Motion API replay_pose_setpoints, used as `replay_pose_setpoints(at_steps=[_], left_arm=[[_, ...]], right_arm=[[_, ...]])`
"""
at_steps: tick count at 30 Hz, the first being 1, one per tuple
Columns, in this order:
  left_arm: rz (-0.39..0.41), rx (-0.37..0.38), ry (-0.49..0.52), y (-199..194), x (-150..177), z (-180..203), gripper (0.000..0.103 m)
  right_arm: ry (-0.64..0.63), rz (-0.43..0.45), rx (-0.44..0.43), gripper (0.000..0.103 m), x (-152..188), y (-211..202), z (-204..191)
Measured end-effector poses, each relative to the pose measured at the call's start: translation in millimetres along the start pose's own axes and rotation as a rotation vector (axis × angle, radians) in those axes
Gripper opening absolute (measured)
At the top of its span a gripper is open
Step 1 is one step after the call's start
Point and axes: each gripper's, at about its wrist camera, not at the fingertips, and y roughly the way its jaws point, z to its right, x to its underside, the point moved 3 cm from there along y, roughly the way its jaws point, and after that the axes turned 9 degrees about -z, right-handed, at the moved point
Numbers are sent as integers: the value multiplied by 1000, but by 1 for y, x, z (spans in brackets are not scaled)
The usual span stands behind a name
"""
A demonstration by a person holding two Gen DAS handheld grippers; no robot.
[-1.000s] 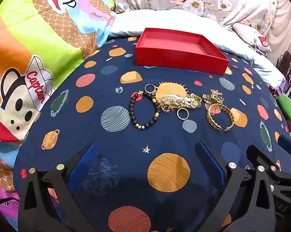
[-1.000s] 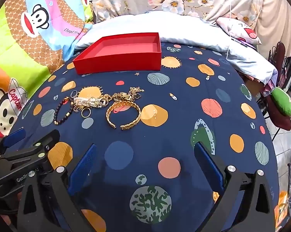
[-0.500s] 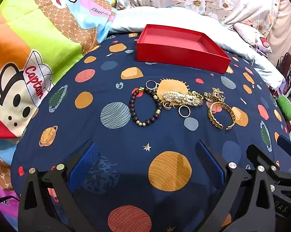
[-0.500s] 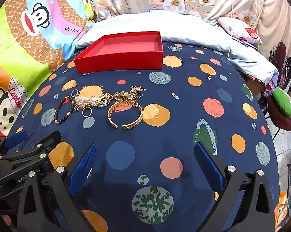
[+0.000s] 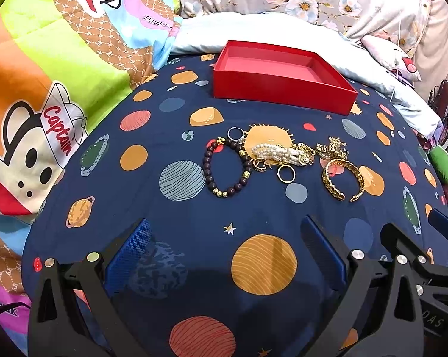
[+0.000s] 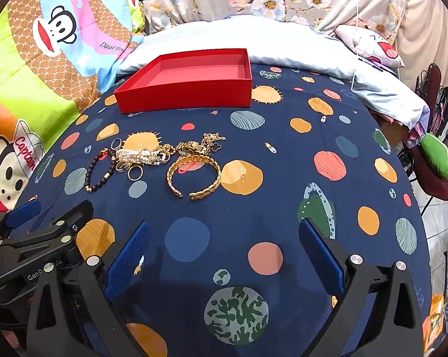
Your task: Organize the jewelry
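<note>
A shallow red box [image 5: 283,89] [image 6: 188,95] sits empty at the far side of the navy planet-print sheet. In front of it lies a cluster of jewelry: a dark beaded bracelet [image 5: 221,190] [image 6: 100,181], a pearl bracelet [image 5: 271,151] [image 6: 134,154], a gold ring [image 5: 285,174] [image 6: 134,172], a silver ring [image 5: 235,133], a gold chain pile [image 5: 332,145] [image 6: 200,144] and a gold cuff bracelet [image 5: 340,178] [image 6: 194,175]. My left gripper [image 5: 226,253] and my right gripper [image 6: 224,255] hover open and empty short of the cluster.
A colourful monkey-print quilt [image 5: 45,89] rises at the left. A pale blue pillow [image 6: 283,44] lies behind the box. The bed edge drops off at the right, where a green cushion [image 6: 435,154] and dark furniture stand.
Both grippers have edged forward a little toward the jewelry and box; the objects appear slightly lower and nearer. Nothing was picked up.
</note>
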Motion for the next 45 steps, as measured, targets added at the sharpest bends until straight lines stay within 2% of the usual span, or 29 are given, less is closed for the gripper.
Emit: replay_pose_setpoints(at_steps=[45], left_arm=[[-8, -18, -1, 3, 5, -5, 98]], right_arm=[[3, -5, -24, 98, 1, 2, -3]])
